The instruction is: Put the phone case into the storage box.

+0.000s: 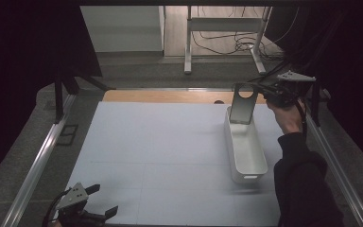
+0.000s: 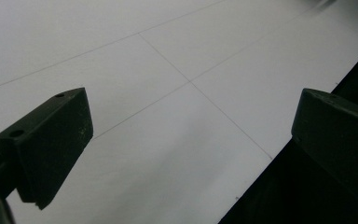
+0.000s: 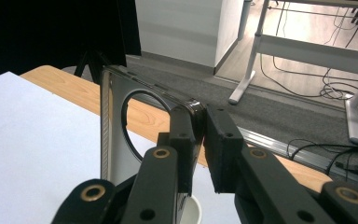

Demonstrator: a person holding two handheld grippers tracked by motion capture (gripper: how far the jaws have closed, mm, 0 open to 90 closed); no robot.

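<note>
The right gripper (image 1: 264, 96) fingers (image 3: 186, 135) clench the phone (image 1: 242, 109) by its edge, upright above the white bin (image 1: 246, 151)'s far end; the left gripper (image 1: 94, 201) fingers gape over the desk (image 1: 160, 142).

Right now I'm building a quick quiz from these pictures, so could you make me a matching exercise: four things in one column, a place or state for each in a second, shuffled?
Things:
1. right gripper
2. left gripper
3. white bin
4. flat dark plate with a round hole

Places or states:
A. jaws apart, nothing between them, at the near left edge of the table
B. long and open-topped, standing on the white table top at the right
C. held upright, its lower end in the bin's far end
D. clamped on the upper edge of a thin plate

Pairs: 1-D, 2-A, 3-B, 4-C
</note>
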